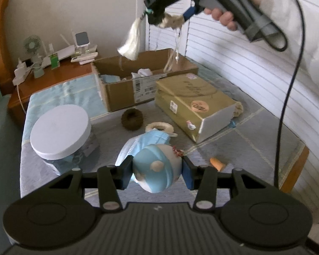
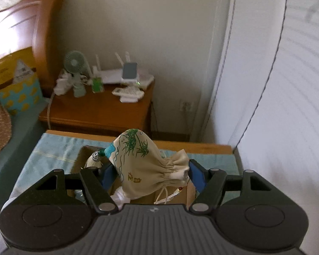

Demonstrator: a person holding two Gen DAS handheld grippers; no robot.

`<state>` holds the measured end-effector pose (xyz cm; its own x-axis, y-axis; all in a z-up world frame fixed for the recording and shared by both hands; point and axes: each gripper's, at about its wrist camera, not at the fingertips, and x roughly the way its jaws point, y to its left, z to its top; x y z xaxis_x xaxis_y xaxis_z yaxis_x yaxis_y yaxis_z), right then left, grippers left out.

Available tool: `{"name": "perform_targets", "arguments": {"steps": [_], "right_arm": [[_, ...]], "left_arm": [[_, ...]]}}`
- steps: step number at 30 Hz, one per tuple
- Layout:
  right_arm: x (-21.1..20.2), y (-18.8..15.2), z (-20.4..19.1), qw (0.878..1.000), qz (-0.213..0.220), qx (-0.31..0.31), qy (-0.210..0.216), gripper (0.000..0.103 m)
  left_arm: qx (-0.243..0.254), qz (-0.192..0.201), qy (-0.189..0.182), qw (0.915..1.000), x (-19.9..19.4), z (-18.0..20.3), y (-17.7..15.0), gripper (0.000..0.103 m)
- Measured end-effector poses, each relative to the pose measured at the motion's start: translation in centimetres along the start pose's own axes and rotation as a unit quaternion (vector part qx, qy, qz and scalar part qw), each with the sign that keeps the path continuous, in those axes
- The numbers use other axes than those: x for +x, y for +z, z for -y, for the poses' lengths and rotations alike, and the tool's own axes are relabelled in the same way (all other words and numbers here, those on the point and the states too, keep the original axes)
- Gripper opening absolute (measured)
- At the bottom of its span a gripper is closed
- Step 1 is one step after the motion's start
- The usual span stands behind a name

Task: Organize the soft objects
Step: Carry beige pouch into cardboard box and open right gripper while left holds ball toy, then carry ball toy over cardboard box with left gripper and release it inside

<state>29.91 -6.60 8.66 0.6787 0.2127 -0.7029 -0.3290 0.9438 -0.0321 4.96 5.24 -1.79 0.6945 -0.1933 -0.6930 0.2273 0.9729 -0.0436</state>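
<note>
Left wrist view: left claw [image 1: 156, 173] clenched on 1 soft doll [image 1: 154, 171] with blue band, lifted above the near edge of the worktop [image 1: 255, 131]. Below it, 1 blue face mask [image 1: 144, 143], 1 dark fibre ring [image 1: 131, 119], 1 pale ring [image 1: 159, 125]. White-lidded jar [image 1: 60, 128] at left edge. Gold box [image 1: 193, 103] mid-worktop. Open cardboard box [image 1: 125, 85] at far edge.
Right wrist view: right claw [image 2: 152, 175] clenched on 1 cream drawstring pouch [image 2: 144, 167] with green bamboo print, held above the cardboard box; tassel [image 1: 130, 44] hanging.
</note>
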Motion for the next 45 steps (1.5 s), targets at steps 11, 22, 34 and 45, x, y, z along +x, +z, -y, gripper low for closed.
{"name": "perform_targets", "arguments": {"steps": [11,22,34,45], "right_arm": [[4.4,-3.0,1.5,0.997,-0.072,0.007,-0.008,0.102],[0.3,-5.8,3.9,0.998,-0.040,0.036,0.041,0.103],[-5.3,-13.8,3.3,1.000,0.006,0.007,0.018,0.103],[-8.7,-18.5,2.8,0.999,0.029,-0.010,0.022,0.103]], "left_arm": [[-0.002,-0.008,0.000,1.0000,0.9,-0.4,0.3,0.047],[0.008,-0.005,-0.002,1.0000,0.8,0.0,1.3,0.047],[0.016,-0.008,0.001,0.9998,0.7,0.2,3.2,0.047],[0.033,0.004,0.007,0.9994,1.6,-0.5,7.9,0.047]]}}
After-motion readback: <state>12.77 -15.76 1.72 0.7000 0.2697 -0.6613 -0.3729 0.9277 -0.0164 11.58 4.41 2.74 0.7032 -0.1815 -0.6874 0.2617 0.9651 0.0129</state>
